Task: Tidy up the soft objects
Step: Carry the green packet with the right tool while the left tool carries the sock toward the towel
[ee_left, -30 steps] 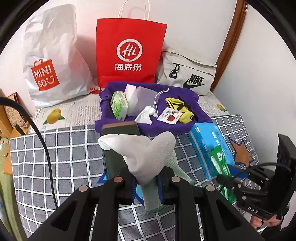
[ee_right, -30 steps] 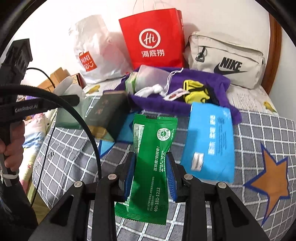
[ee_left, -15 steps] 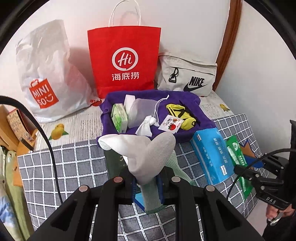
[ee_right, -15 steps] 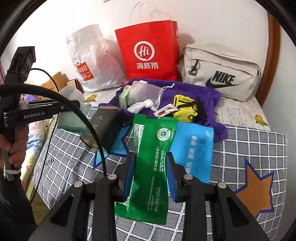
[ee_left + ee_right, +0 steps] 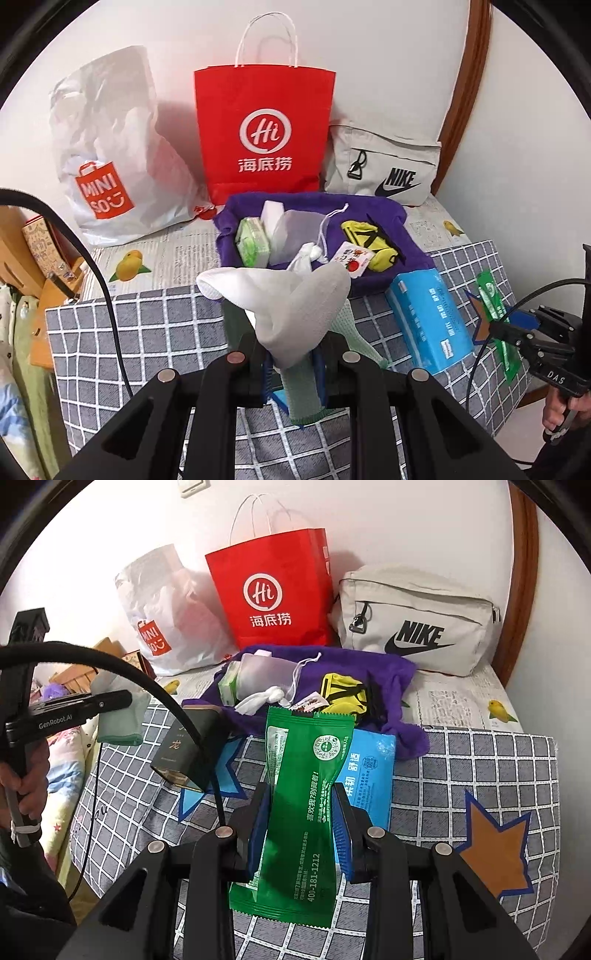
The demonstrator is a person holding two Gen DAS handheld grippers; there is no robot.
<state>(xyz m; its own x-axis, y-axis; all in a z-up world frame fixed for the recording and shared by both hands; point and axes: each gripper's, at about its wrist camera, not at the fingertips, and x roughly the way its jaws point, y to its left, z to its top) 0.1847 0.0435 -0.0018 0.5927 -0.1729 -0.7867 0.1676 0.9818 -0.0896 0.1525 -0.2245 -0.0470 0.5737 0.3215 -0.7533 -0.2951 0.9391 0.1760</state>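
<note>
Left claw point(image 5: 293, 369) is clamped on a white-and-mint sock point(image 5: 291, 314), toe flopping toward 10 o'clock, cuff hanging at 6. Right claw point(image 5: 301, 830) pinches a glossy green packet point(image 5: 299, 812), long axis running 12 to 6, above the checkered bed point(image 5: 461, 768).

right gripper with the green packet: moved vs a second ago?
Yes. The right gripper, shut on the green packet, has pulled back and up from the red paper bag; more of the checkered cover shows.

Bright, even indoor light; soft shadows, sharp focus, strong fisheye bending, black corners.
</note>
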